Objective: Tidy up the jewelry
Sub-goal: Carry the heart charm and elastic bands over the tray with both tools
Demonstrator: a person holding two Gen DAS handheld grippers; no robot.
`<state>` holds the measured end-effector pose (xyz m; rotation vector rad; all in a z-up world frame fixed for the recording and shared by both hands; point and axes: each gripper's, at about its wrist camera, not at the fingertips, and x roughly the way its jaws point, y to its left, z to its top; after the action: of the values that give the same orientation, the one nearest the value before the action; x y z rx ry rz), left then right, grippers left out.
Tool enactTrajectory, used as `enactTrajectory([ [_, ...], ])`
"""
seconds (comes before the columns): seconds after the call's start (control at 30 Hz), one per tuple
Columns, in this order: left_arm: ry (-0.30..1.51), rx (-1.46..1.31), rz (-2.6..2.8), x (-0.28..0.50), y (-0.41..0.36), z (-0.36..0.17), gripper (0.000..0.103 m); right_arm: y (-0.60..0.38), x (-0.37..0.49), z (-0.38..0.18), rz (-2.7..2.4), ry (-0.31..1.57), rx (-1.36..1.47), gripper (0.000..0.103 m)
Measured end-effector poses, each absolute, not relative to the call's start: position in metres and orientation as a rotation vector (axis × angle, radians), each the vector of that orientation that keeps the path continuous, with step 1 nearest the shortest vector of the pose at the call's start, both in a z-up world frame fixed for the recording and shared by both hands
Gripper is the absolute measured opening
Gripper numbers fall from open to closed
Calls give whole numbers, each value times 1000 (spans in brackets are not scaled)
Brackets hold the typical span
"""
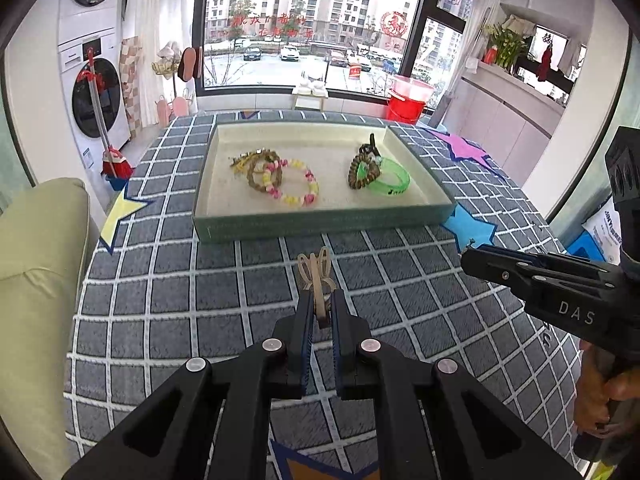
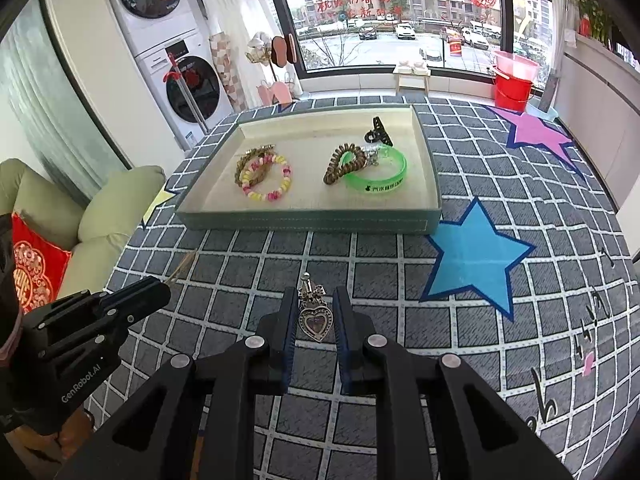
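My left gripper [image 1: 322, 298] is shut on a tan bow-shaped hair clip [image 1: 316, 274], which sticks out past the fingertips above the checked cloth. My right gripper [image 2: 315, 294] is shut on a silver heart-shaped charm [image 2: 315, 320] that sits between the blue pads. Ahead of both lies a shallow green tray [image 1: 320, 222] [image 2: 304, 220]. Pink-and-yellow bead bracelets [image 1: 294, 186] [image 2: 268, 178] lie in its left half. A green wristband [image 1: 392, 180] [image 2: 380, 178], a brown coil tie [image 2: 342, 164] and a black claw clip [image 2: 378, 130] lie in its right half. The other gripper shows at each view's edge.
A grey checked cloth [image 1: 200, 288] covers the table, with a blue star [image 2: 476, 256], a purple star [image 2: 536, 130] and a yellow star [image 1: 120, 212] on it. A green sofa [image 1: 36, 280] with a red cushion [image 2: 34, 268] stands left. Washing machines, a window and a red bucket [image 2: 512, 88] are behind.
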<state>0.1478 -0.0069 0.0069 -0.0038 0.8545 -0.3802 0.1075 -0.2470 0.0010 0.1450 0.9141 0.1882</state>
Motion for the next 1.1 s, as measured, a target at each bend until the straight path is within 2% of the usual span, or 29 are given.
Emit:
enactTrajectory([
  [0.77,768,-2,-350,225,-1,42,23,-265,185,35,176,883,156,19],
  [1.1,777,20,-333,276,-15,36,23,-271,233,33,162,888,164,19],
])
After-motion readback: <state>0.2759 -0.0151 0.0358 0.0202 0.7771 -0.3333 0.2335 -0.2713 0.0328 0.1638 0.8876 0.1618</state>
